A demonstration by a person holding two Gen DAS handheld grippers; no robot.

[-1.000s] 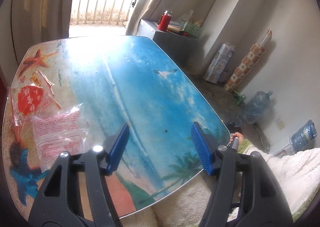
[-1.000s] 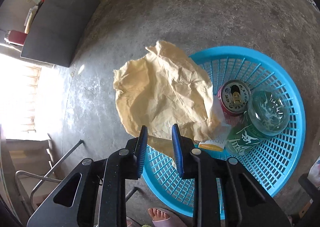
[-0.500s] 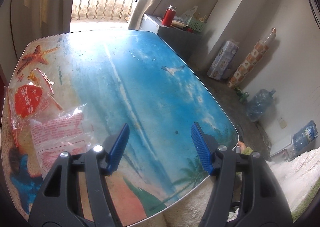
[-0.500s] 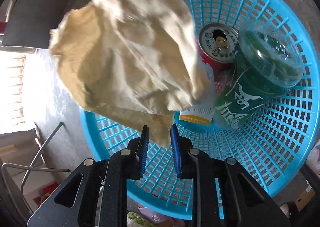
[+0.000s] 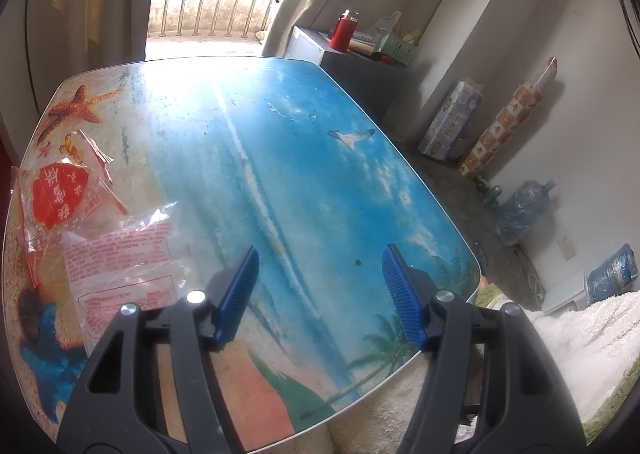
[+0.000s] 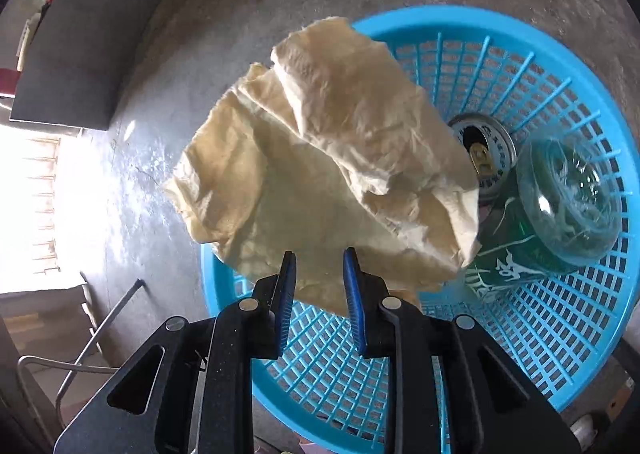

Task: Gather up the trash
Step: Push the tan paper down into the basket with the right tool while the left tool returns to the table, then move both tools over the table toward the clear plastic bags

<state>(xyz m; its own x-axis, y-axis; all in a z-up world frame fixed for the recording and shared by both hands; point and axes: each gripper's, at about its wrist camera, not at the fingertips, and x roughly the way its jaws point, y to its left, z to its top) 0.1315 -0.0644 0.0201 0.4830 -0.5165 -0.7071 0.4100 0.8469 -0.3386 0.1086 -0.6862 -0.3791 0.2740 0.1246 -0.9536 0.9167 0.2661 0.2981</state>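
Tan crumpled paper [image 6: 320, 174] pinched at its lower edge in the right fingers [image 6: 320, 278], spreading toward frame top, half over the blue basket [image 6: 560, 354] at right and half over floor; left fingers [image 5: 320, 290] open, empty above the table [image 5: 280, 154].

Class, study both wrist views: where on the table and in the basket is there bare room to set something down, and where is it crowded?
Table: bare from the wrappers at its left edge across to the right edge. Blue basket: bare mesh near the right gripper; crowded at the far side, where a can and green bottle lie, with crumpled paper over them.
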